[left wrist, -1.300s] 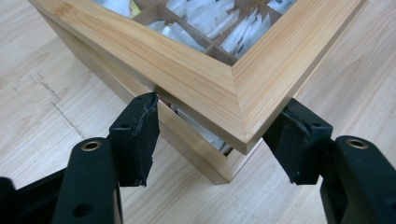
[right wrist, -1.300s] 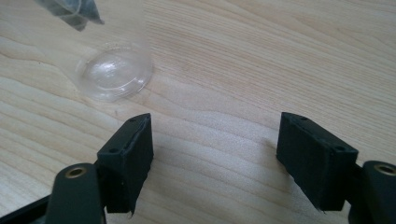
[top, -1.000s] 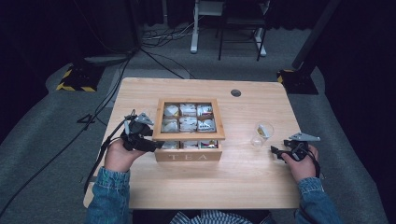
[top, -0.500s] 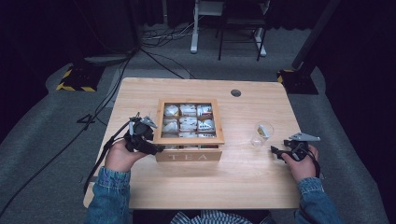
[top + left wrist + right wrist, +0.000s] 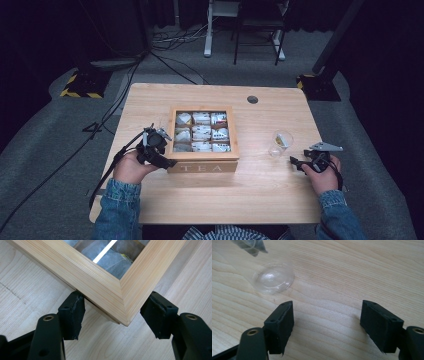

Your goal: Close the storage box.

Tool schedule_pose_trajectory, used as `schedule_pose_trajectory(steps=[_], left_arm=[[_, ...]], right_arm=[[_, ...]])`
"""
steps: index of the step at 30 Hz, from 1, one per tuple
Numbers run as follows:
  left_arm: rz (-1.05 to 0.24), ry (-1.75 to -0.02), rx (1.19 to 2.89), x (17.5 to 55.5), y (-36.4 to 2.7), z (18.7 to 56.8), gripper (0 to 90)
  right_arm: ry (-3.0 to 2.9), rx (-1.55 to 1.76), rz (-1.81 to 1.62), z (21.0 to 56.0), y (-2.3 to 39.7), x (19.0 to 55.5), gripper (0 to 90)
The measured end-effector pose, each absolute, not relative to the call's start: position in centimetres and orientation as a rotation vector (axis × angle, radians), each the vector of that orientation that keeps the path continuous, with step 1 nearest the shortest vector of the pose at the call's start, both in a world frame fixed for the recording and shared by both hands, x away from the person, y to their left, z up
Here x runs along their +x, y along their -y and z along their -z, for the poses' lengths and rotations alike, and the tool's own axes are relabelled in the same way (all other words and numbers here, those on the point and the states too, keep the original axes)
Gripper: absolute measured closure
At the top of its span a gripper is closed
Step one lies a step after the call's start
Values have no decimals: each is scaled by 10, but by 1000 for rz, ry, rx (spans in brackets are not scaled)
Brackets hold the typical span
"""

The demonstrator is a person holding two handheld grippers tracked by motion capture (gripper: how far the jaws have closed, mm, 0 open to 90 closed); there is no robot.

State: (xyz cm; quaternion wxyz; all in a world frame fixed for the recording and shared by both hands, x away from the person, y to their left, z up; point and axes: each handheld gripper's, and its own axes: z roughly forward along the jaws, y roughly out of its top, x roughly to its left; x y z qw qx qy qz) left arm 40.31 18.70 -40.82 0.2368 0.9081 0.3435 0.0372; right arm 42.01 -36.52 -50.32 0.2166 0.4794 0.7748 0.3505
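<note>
Left gripper at the tea box corner, right gripper idle by the cup.

High view: the wooden tea box (image 5: 204, 134) sits mid-desk, nearer the front edge, glazed lid down over the tea bags; the left gripper (image 5: 161, 150) is at its front-left corner, and the right gripper (image 5: 301, 165) rests near the desk's right edge, beside a clear plastic cup (image 5: 281, 142).
Left gripper view: jaws apart, straddling the lid's corner, one pad (image 5: 73, 314) close under the lid edge, probably to pry it up.
Right gripper view: jaws wide apart, holding nothing, probably waiting.
</note>
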Motion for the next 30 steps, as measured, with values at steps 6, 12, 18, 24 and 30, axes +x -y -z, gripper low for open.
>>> schedule_pose_trajectory(steps=[6, 12, 18, 24, 30], left_arm=[[-91, -944, 2504, 403, -188, 408, 371], [-98, -950, 2511, 402, -187, 408, 370], [-107, -959, 2519, 401, -185, 407, 370], [-105, -963, 2521, 402, -185, 408, 371], [-57, -968, 2478, 401, -193, 406, 369]], right_arm=[[-2149, 1328, -971, 503, 365, 420, 276], [-2148, 1328, -971, 503, 365, 420, 276], [-2149, 1328, -971, 503, 365, 420, 274], [-2149, 1327, -971, 503, 365, 420, 274], [-2147, 1330, -972, 503, 365, 420, 271]])
